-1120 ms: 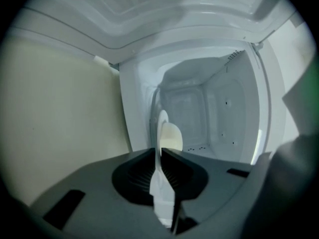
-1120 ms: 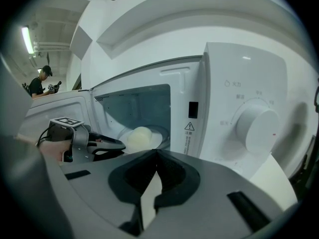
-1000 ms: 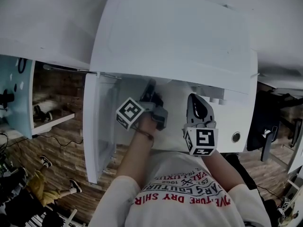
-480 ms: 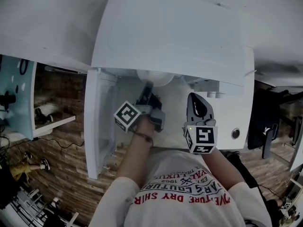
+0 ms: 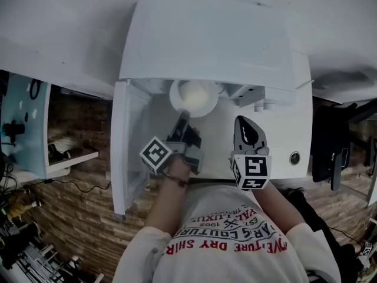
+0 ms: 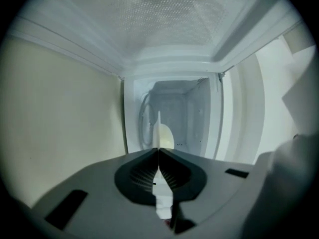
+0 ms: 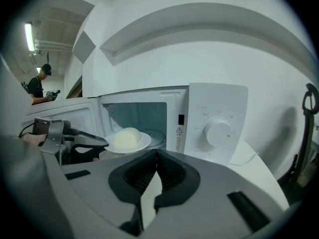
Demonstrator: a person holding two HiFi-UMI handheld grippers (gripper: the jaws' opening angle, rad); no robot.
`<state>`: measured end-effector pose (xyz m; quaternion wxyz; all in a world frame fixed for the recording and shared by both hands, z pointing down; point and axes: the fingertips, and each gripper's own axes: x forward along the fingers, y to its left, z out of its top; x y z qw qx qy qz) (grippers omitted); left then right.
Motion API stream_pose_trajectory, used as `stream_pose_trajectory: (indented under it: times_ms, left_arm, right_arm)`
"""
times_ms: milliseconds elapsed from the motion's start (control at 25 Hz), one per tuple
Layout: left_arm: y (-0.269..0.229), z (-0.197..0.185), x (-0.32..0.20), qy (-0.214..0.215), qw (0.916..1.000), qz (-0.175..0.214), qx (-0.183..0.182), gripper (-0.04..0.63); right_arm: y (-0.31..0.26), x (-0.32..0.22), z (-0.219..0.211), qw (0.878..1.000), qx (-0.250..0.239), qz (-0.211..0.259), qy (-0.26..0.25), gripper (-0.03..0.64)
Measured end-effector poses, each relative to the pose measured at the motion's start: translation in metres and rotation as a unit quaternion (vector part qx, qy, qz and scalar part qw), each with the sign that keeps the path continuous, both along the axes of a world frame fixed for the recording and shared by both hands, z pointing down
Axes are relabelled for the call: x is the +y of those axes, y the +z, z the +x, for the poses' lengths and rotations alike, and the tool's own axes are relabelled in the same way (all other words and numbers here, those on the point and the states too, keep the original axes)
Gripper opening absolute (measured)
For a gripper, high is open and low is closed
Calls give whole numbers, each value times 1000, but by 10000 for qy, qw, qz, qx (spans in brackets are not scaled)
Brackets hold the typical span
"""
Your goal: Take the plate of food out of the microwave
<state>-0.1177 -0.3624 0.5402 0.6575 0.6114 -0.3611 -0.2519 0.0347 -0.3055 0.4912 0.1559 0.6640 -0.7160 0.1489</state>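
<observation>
A white plate [image 5: 193, 97] with a pale round bun [image 5: 195, 93] on it sticks halfway out of the white microwave [image 5: 206, 40] opening. My left gripper [image 5: 181, 122] is shut on the plate's near rim. In the left gripper view the rim [image 6: 159, 128] runs edge-on between the closed jaws [image 6: 158, 151], with the oven cavity behind. The right gripper view shows the plate [image 7: 142, 142], the bun [image 7: 125, 138] and the left gripper [image 7: 94, 142] at its edge. My right gripper [image 5: 246, 135] is shut and empty, to the right, in front of the control panel.
The microwave door [image 5: 126, 152] hangs open at the left. A round dial [image 7: 217, 132] sits on the control panel [image 7: 217, 121]. A person [image 7: 37, 86] stands far off at the left. Wooden flooring [image 5: 76, 217] lies below.
The left gripper has drawn back toward me with the plate. The plate and bun, hidden inside the oven a second ago, now show at the opening. The right gripper has barely moved.
</observation>
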Motion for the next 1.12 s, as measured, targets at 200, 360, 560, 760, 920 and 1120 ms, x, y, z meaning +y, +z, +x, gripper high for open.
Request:
stream_pose_trajectory:
  times_ms: [200, 360, 560, 760, 920, 1120]
  left_arm:
    - [-28, 4, 33, 334, 9992, 123, 201, 14]
    - [-47, 2, 60, 535, 9982, 223, 158, 14]
    - [-72, -2, 80, 615, 9971, 394, 220, 14]
    - [-110, -8, 86, 638, 9944, 797, 279, 14]
    - [-134, -14, 84, 618, 9918, 1068, 329, 14]
    - [-150, -19, 79, 569, 9912, 1141, 348, 14]
  right_arm:
    - [-12, 14, -1, 9999, 23, 161, 43, 11]
    - [-25, 22, -2, 9994, 48, 328, 55, 11]
    - [-39, 33, -5, 9986, 56, 529, 64, 11]
    - [-57, 39, -7, 9972, -22, 748, 66, 11]
    - [-77, 40, -15, 9954, -115, 953, -57, 11]
    - [-99, 37, -17, 9939, -65, 1104, -27, 11]
